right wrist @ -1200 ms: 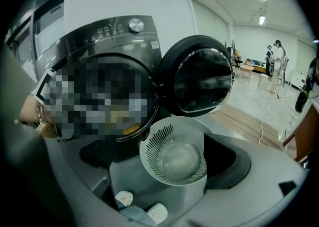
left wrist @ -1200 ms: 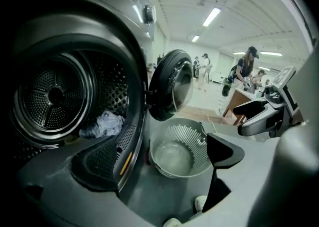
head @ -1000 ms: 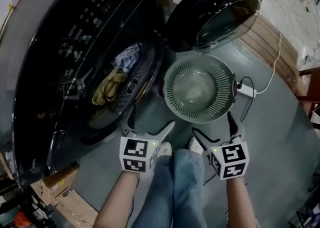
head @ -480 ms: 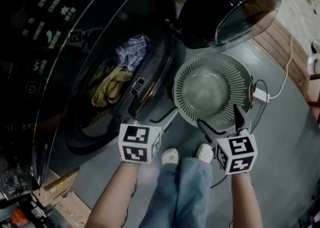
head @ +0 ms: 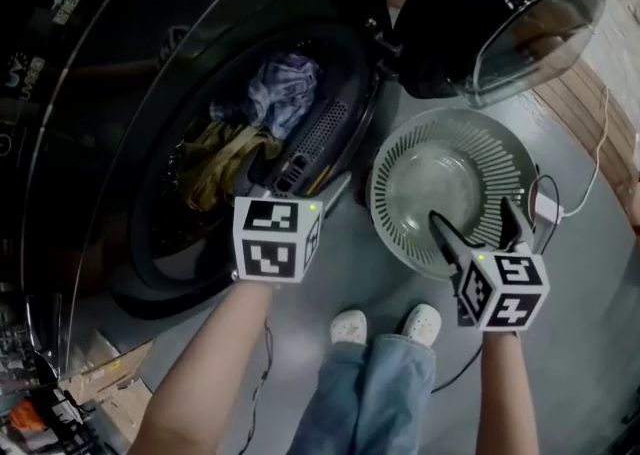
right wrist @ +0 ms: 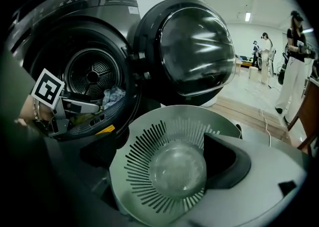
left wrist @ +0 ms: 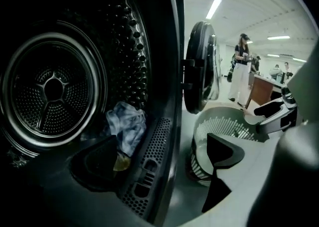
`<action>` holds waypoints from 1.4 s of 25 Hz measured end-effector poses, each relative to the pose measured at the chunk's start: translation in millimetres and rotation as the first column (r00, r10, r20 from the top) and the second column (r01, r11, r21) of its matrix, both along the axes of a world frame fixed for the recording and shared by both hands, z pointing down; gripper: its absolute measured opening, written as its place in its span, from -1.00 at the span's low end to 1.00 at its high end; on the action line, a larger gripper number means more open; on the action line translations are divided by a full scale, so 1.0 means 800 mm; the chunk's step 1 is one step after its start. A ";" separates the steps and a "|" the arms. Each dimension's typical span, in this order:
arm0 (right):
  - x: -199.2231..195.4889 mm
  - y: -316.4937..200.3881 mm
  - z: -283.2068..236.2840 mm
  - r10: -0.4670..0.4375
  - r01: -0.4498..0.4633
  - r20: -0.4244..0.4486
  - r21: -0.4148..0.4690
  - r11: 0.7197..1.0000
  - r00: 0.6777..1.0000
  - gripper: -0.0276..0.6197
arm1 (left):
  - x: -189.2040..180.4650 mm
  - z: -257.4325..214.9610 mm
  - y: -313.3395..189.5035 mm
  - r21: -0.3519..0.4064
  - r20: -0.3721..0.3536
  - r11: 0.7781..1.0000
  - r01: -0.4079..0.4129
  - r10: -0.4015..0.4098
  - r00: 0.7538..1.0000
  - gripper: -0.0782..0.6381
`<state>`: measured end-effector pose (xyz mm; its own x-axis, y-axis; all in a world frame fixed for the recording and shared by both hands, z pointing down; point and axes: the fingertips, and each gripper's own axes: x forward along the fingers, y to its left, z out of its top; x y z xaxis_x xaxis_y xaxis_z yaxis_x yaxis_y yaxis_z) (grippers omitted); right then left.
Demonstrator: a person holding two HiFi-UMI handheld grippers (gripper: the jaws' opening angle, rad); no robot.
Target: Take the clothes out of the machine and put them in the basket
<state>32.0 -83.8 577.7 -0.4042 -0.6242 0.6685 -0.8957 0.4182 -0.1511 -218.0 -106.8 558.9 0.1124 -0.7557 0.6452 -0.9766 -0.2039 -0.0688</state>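
Dark metal fills the left side: the washing machine stands with its drum mouth open. Inside the drum, an olive-yellow garment lies low, and a blue-and-white garment sits at one o'clock from it, against the perforated rim of the opening. The left gripper is at six o'clock of the drum mouth. Its jaws are spread wide and grip nothing: one jaw is inside the opening near the clothes, the other outside it.

At three o'clock from the drum mouth, the pale green slotted basket stands on the floor. The open round door hangs at twelve o'clock above it. The right gripper hovers over the basket's five o'clock rim, jaws released and wide apart, holding nothing. Two white shoes stand at seven o'clock of the basket.
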 end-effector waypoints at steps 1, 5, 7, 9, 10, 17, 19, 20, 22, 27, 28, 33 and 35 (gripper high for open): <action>-0.001 -0.002 0.000 0.001 -0.001 0.002 0.003 1.000 1.000 0.77 | -0.009 -0.002 -0.009 0.013 0.009 1.000 0.016 -0.016 1.000 0.80; -0.011 -0.003 -0.004 -0.025 0.025 0.002 0.025 0.999 1.000 0.77 | -0.045 -0.010 -0.046 0.058 0.000 0.992 0.110 -0.111 0.994 0.80; -0.016 -0.002 0.001 -0.041 0.041 -0.006 0.034 0.999 0.999 0.77 | -0.059 -0.011 -0.063 0.079 0.008 0.985 0.152 -0.154 0.988 0.80; -0.018 0.000 0.008 -0.051 0.051 -0.013 0.040 0.998 0.999 0.77 | -0.067 -0.007 -0.077 0.098 0.058 0.983 0.154 -0.160 0.985 0.80; -0.018 0.001 0.012 -0.054 0.055 -0.014 0.042 0.998 0.998 0.77 | -0.070 -0.005 -0.083 0.104 0.096 0.985 0.141 -0.151 0.984 0.80; -0.009 -0.005 0.038 -0.043 0.044 -0.011 0.062 0.997 0.999 0.77 | -0.093 0.018 -0.106 0.072 0.308 0.994 0.076 -0.095 0.947 0.79; -0.008 -0.005 0.046 -0.032 0.032 -0.005 0.062 0.998 0.999 0.77 | -0.094 0.028 -0.111 0.064 0.327 0.997 0.052 -0.070 0.943 0.78; -0.009 -0.005 0.050 -0.030 0.030 -0.002 0.062 0.998 1.000 0.77 | -0.093 0.030 -0.114 0.063 0.330 0.998 0.031 -0.050 0.943 0.77; -0.012 -0.002 0.059 -0.032 0.032 0.002 0.059 0.998 0.999 0.77 | -0.093 0.026 -0.119 0.078 0.342 0.997 -0.010 -0.017 0.940 0.77; -0.008 0.007 0.084 -0.030 0.030 -0.001 0.031 0.999 1.000 0.77 | -0.118 0.025 -0.130 0.095 0.427 0.995 0.027 -0.065 0.902 0.28; -0.007 0.008 0.087 -0.031 0.031 -0.004 0.026 0.999 1.000 0.77 | -0.117 0.033 -0.134 0.064 0.445 0.998 0.008 -0.035 0.895 0.28; -0.007 -0.003 0.091 -0.057 0.058 -0.028 0.033 0.998 0.998 0.77 | -0.108 0.067 -0.151 -0.088 0.497 0.995 -0.051 0.088 0.863 0.34; -0.009 -0.008 0.092 -0.066 0.067 -0.035 0.036 0.997 0.997 0.77 | -0.113 0.076 -0.156 -0.122 0.498 0.992 -0.026 0.084 0.863 0.33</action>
